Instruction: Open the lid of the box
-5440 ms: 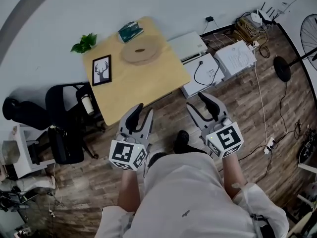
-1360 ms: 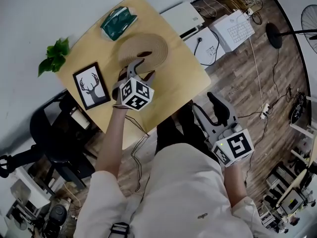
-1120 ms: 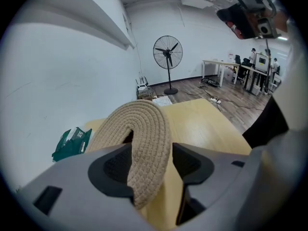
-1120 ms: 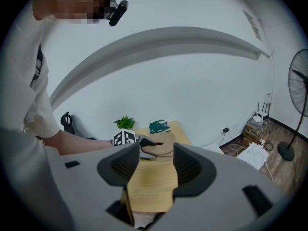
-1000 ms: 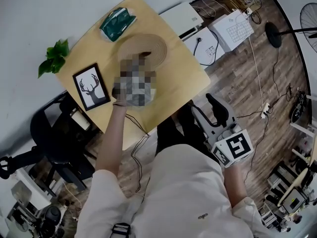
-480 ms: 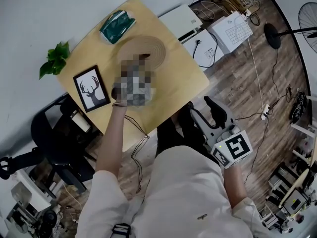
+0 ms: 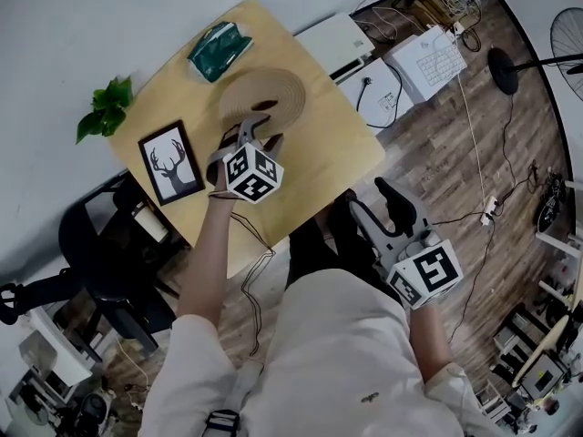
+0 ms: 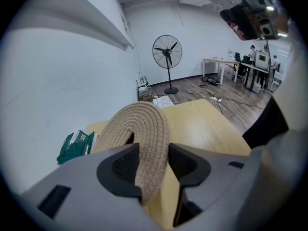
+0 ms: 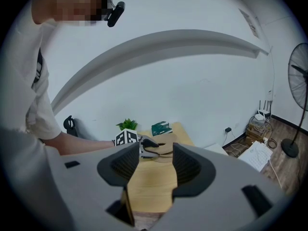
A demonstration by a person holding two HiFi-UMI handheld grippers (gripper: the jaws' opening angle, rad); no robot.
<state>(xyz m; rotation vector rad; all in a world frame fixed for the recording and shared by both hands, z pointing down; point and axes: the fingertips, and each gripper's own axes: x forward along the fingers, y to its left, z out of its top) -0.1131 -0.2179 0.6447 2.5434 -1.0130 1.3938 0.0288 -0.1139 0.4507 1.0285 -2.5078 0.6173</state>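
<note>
The left gripper [image 7: 262, 127], its jaws having just been closing to pinch the near rim of the round tan woven lid [image 7: 273, 89], could lose that shallow bite on lifting, since the right gripper [image 7: 366, 196] hangs open, empty, well behind.

Head view looks steeply down on the bench [image 7: 339, 140]; left gripper view sits close, right gripper view farther back.

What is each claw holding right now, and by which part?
The left claw, its jaws just closing, pinches the round tan woven lid by its near rim. The right claw holds nothing.
</note>
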